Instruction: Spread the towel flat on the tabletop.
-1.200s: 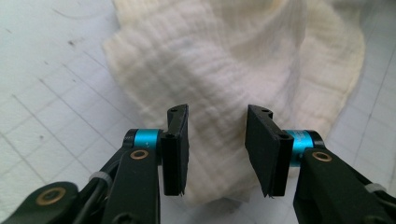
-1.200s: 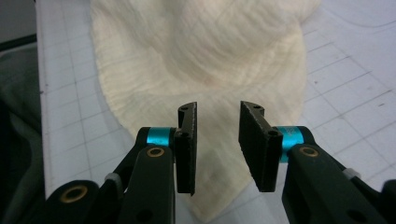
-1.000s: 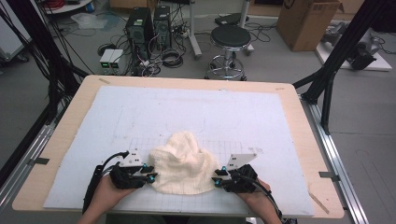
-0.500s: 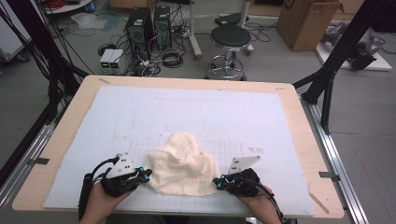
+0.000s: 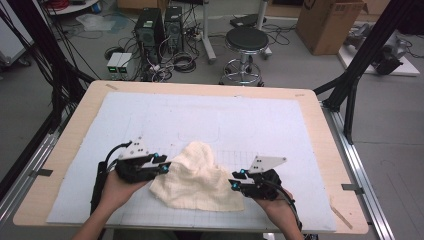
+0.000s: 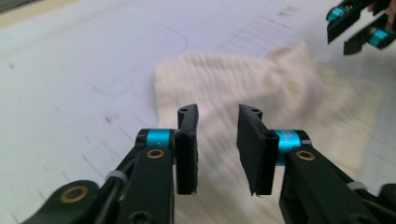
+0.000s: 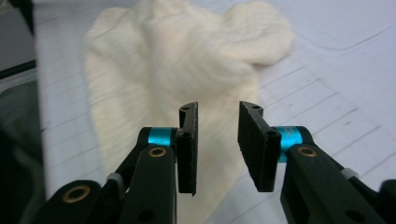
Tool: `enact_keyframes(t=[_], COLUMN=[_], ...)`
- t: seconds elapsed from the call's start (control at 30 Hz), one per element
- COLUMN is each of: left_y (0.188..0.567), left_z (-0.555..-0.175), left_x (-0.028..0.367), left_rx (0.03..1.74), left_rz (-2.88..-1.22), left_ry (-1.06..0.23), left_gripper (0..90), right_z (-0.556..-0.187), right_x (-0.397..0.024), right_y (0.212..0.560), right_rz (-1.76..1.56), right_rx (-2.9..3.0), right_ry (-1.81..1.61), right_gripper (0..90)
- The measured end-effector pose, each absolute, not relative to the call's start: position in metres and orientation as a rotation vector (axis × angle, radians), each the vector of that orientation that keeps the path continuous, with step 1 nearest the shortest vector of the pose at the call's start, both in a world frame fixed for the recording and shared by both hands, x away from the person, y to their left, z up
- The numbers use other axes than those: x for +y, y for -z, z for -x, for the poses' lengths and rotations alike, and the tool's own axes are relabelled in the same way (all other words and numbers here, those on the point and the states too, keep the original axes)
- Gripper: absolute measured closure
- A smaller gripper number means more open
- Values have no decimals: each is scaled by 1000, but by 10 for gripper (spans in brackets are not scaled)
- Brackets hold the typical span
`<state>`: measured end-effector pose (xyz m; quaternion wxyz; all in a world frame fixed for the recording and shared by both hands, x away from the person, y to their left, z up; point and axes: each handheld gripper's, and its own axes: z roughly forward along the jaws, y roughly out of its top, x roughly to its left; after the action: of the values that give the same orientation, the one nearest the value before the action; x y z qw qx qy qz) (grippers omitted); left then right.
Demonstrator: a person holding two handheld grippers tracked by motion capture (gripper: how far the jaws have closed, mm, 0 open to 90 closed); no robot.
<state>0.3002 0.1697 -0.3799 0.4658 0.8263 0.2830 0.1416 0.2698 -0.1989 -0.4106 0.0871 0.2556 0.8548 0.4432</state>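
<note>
A crumpled cream knitted cloth (image 5: 197,175) lies on the pale gridded mat (image 5: 250,120) near the front edge of the table. My left gripper (image 5: 167,166) hovers at the cloth's left edge, and my right gripper (image 5: 234,182) sits at its right edge. In the left gripper view the jaws (image 6: 217,135) stand apart with nothing clamped, and the cloth (image 6: 289,93) spreads beyond them. The right gripper view has the same gap between the jaws (image 7: 217,135), with the cloth (image 7: 177,56) ahead. Both pairs of jaws have just been opening.
The mat covers a wooden tabletop (image 5: 325,150) with metal rails along its sides. Behind the table stand a black stool (image 5: 245,40), computer towers (image 5: 160,25), tangled cables and a cardboard box (image 5: 330,22). The other gripper (image 6: 357,25) shows far off in the left gripper view.
Both grippers have opened and come off the cloth. The left hand has risen and moved away from the front edge; the right has lifted slightly. The cloth lies a little flatter.
</note>
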Motion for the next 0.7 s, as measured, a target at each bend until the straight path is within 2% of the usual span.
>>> enact_keyframes(t=[0.23,0.43,0.7], left_y=[379,398,413], left_z=[-351,-385,-400], left_x=[130,104,94], left_rx=[691,709,756], left_rz=[-2103,-2185,-2234], left_ry=[-320,-255,-227], left_gripper=[633,626,566], right_z=[-294,-296,-298], right_x=[-196,-196,-196], right_y=[419,421,422], right_rz=[-810,-792,-791], right_rx=[2536,2554,2565], right_ry=[-1339,-1339,-1338], right_gripper=[601,569,544])
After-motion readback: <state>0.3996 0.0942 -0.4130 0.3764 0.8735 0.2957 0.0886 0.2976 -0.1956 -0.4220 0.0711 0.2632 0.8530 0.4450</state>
